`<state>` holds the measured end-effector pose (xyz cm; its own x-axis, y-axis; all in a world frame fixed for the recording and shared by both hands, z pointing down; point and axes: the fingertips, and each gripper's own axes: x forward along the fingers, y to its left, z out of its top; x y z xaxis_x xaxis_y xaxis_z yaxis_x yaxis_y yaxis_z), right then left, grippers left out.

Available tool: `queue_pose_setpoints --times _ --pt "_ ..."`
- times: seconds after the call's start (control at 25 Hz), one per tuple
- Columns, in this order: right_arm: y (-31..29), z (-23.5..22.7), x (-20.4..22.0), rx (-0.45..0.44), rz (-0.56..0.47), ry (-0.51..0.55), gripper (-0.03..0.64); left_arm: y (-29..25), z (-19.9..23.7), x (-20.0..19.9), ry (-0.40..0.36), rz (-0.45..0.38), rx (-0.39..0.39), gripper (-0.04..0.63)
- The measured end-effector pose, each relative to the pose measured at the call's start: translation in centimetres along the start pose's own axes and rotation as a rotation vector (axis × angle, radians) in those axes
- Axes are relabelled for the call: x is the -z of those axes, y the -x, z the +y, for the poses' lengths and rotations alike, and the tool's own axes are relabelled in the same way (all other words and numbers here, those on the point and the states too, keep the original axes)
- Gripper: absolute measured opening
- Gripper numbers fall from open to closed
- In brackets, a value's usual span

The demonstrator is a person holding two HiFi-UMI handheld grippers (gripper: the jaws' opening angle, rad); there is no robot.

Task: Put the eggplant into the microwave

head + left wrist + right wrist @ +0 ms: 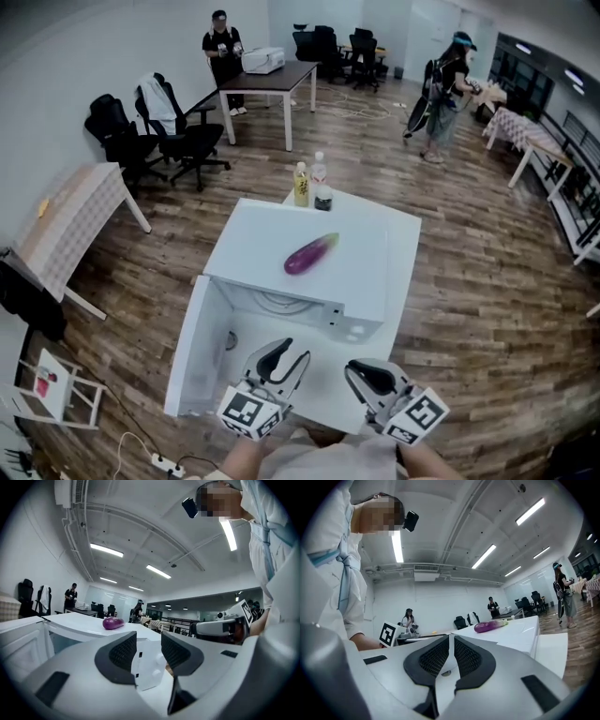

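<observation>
Room was evenly bright under ceiling strips [107, 550], which glared white. Shadows were soft. Fisheye bent edges; corners went dark. Near foreground slightly blurred.

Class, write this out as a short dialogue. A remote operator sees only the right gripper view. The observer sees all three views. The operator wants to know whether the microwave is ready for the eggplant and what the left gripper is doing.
Operator: I see the eggplant lying on the microwave. Is the door open?
Observer: Yes. In the head view the door is swung wide open to the left, and the cavity shows below the eggplant.
Operator: Of the left gripper I see only its marker cube. How are its jaws?
Observer: In the left gripper view its jaws are apart, with nothing held between them.
</observation>
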<state>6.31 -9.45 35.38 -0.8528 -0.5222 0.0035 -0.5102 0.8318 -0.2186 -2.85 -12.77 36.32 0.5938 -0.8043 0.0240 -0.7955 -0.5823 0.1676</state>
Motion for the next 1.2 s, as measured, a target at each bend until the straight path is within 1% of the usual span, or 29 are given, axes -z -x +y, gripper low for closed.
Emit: queue_pose_setpoints --times 0.16,0.28,0.44,0.68,1.0,1.2 --pt "0.0 -2.4 -0.5 -0.039 -0.003 -0.009 0.037 -2.7 2.9 -0.9 -0.050 0.028 -0.092 0.196" --pt "-0.2 -3.7 -0.8 -0.056 -0.012 -0.027 0.037 -4.3 4.8 -1.8 -0.095 0.052 -0.130 0.213" --pt "-0.1 -4.8 -1.2 -0.076 -0.016 -0.029 0.037 -6.1 6.9 -2.9 -0.142 0.072 -0.172 0.219" --pt "-0.2 -6.0 -1.0 -0.079 -0.031 -0.055 0.037 -8.9 9.5 -2.6 -0.223 0.171 -0.186 0.253" --pt "-0.6 -6.2 -1.3 -0.097 -0.059 -0.072 0.037 -11.0 12.1 -2.0 -0.249 0.263 -0.240 0.258" --pt "-0.7 -6.5 -1.0 -0.100 -0.039 -0.086 0.037 -12.1 13.3 -1.3 -0.267 0.317 -0.257 0.258"
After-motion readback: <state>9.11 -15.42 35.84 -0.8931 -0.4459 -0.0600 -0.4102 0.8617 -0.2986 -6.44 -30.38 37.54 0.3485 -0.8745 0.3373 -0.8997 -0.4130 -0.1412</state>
